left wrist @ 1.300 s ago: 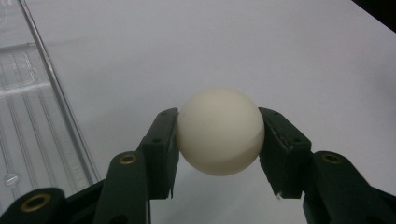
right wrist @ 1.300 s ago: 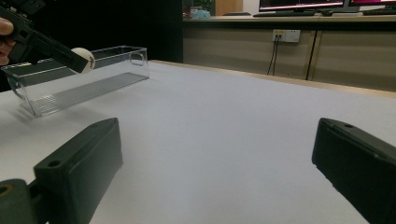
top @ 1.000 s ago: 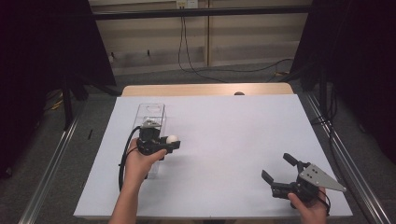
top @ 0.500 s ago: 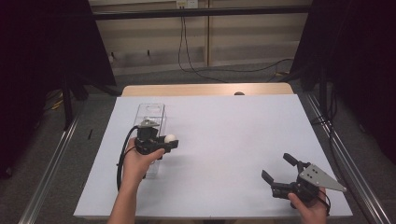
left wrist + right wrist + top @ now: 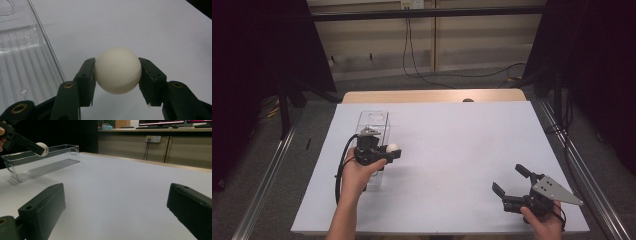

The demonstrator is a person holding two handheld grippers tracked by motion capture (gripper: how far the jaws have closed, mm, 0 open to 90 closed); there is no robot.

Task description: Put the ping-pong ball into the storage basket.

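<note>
- Your clear plastic bin (image 5: 373,121) lies lengthwise at the left of the white table (image 5: 452,145), long and open-topped; in the left gripper view its ribbed floor looks bare. Lying that way, it seems set to take a drop from above.
- Your left gripper (image 5: 388,151) is clamped on the white ball (image 5: 393,148): in the left gripper view the two black pads press on opposite sides of the ball (image 5: 118,70), around its widest part, which should stop it from squirting out.
- You hold the ball off the table, just beside the bin's long right wall and not over the opening, so my guess is that it goes in or has come out.
- Your right gripper (image 5: 510,180) waits well apart at the near right corner, jaws spread with nothing between them.
- Count: one bin, one ball, two grippers.
</note>
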